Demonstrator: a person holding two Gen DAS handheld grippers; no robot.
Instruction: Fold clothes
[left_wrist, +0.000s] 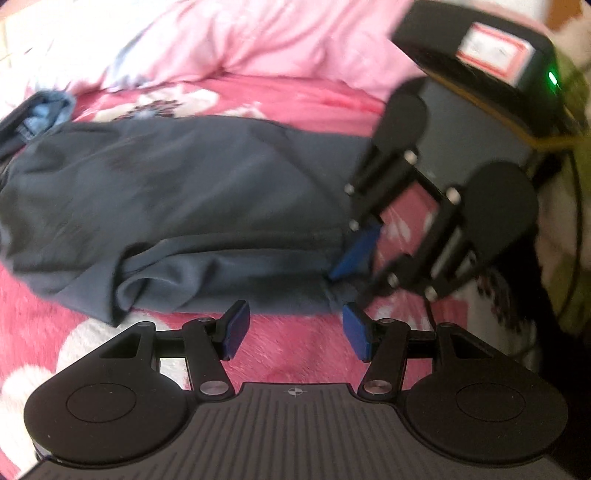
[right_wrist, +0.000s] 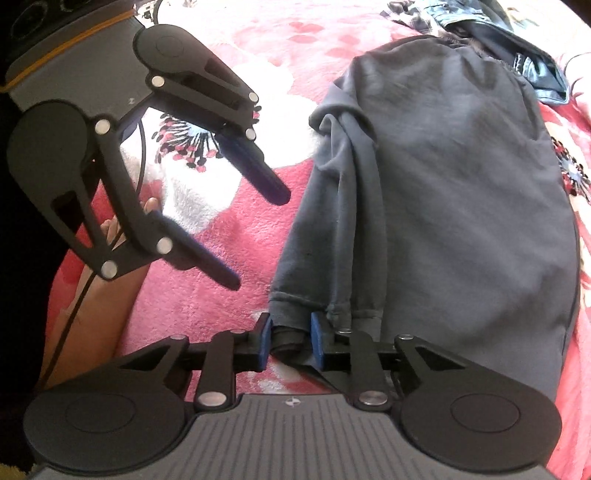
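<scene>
My right gripper (right_wrist: 289, 338) is pinching the end of a sleeve (right_wrist: 332, 236) on the dark shirt (right_wrist: 461, 221). The bunched cuff sits between my two blue pads, and they press on it from both sides. I hold it there because the cuff is the easy end to pull when a sleeve has to be laid over the body of the shirt.

The shirt lies on a pink blanket (right_wrist: 207, 295) with white flowers. Its body is spread out, and the sleeve lies along its edge in long wrinkles. I think the folding is only partly done, since the sleeve is not tucked in yet.

My left gripper (left_wrist: 294, 332) has nothing in it. Its jaws stand apart over the blanket, just beside the near edge of the shirt. I keep it close so it can grab or press the cloth when help is needed.

More clothes (right_wrist: 491, 33) are piled past the far end of the shirt. They look like they wait for their turn.
</scene>
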